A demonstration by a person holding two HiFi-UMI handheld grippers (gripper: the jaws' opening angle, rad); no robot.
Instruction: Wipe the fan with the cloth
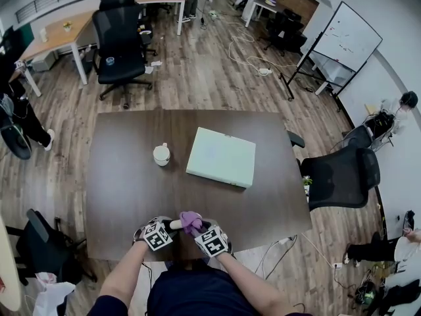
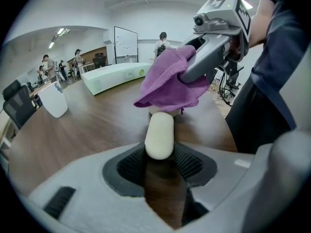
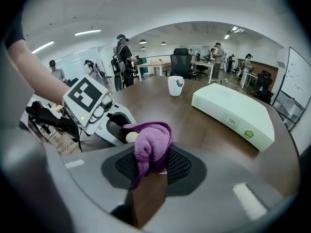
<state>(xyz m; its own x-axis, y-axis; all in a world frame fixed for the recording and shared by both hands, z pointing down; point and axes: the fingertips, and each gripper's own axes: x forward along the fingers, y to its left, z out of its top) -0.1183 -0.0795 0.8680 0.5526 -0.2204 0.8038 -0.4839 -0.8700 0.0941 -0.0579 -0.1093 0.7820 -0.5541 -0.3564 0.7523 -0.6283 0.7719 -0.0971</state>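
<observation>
Progress check on the wipe: cloth and fan have met, so I'd call it under way, though how much is actually clean I can't say. The left gripper (image 2: 159, 154) has its jaws clamped on the rounded handle of the small cream-white plastic fan (image 2: 160, 135), which sticks straight out ahead of its pads. The right gripper (image 3: 150, 166) is pinched tight on the soft purple fleecy cloth (image 3: 151, 142), with a bunched wad spilling out in front of its jaws and over the far end of the fan. From the left gripper's side the cloth (image 2: 170, 79) drapes right over that far end, so the head of the fan is hidden and I can't tell what shape it's in. From above, both tools sit tip to tip at the near edge of the dark brown wooden table (image 1: 131, 176), the cloth (image 1: 191, 222) bunched between them. Well beyond both tips sit a white ceramic mug (image 1: 162, 154) and a flat pale green plastic box (image 1: 221, 157), neither touched. My guess at what's left: rub the cloth around the covered end, then down the handle, which shows bare right now, and re-grip to reach the bit under the left pads
</observation>
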